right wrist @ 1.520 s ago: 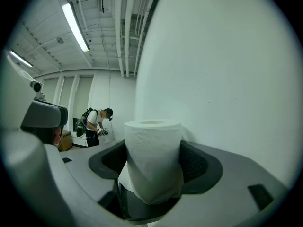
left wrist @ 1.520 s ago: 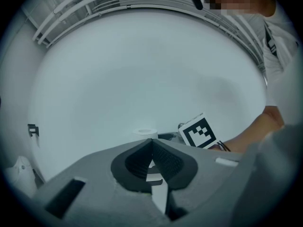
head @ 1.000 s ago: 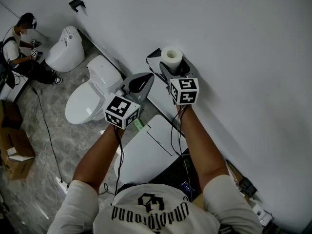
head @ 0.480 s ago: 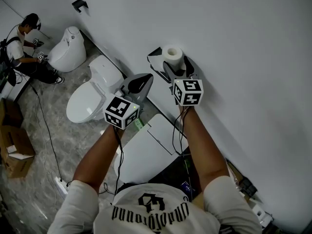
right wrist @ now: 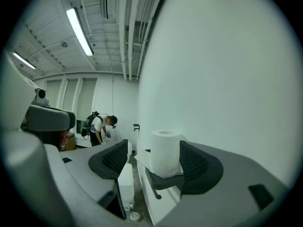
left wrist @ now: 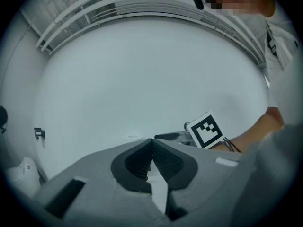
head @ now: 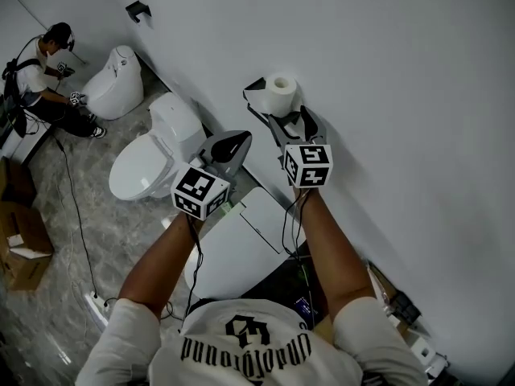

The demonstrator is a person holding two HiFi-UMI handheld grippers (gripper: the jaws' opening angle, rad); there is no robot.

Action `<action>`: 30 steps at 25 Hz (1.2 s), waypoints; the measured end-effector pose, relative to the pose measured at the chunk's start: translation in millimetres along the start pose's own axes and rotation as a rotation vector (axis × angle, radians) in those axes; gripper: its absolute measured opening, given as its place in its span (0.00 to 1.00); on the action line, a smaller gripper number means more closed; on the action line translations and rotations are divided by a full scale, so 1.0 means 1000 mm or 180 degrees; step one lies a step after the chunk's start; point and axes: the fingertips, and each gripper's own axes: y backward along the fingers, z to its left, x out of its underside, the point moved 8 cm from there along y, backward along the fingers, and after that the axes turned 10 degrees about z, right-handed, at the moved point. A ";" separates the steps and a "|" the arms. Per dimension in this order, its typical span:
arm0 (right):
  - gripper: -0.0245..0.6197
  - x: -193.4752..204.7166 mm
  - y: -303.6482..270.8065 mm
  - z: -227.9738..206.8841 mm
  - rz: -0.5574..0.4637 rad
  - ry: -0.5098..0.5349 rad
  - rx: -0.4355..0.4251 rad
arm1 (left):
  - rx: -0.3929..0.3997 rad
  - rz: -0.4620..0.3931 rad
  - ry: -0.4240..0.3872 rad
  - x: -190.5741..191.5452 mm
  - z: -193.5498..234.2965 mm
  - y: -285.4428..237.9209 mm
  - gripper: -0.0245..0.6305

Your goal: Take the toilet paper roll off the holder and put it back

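A white toilet paper roll (head: 281, 87) stands upright on a black wall-mounted holder (head: 256, 86). My right gripper (head: 291, 121) is open just below it, jaws spread to either side of the holder. In the right gripper view the roll (right wrist: 165, 151) rests on the holder's tray (right wrist: 163, 179) in line with the gap of the right gripper (right wrist: 152, 146), close to the right finger (right wrist: 196, 162); contact cannot be told. My left gripper (head: 235, 141) hangs lower left, away from the roll. In its own view the left gripper (left wrist: 152, 145) is shut on nothing.
The white wall (head: 386, 95) runs close along the right. Below my arms is a white toilet lid (head: 241, 248), with two more toilets (head: 153, 155) to the left. A person (head: 44, 87) crouches far left. Cardboard boxes (head: 20, 240) and a cable (head: 76, 215) lie on the floor.
My right gripper has drawn back a little from the roll, towards me. The left gripper has barely moved. The view has shifted slightly.
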 end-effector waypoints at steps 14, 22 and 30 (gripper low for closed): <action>0.32 -0.005 0.064 0.037 -0.0102 0.0070 -0.0190 | -0.0217 -0.0156 0.0196 -0.010 -0.028 0.045 0.06; 0.09 -0.008 0.125 0.080 -0.0235 0.0207 -0.0482 | -0.0296 -0.0238 0.0209 -0.002 -0.047 0.095 0.06; 0.06 -0.006 0.184 0.151 -0.0338 0.0055 -0.0523 | -0.0052 -0.0300 0.0272 0.015 -0.063 0.172 0.06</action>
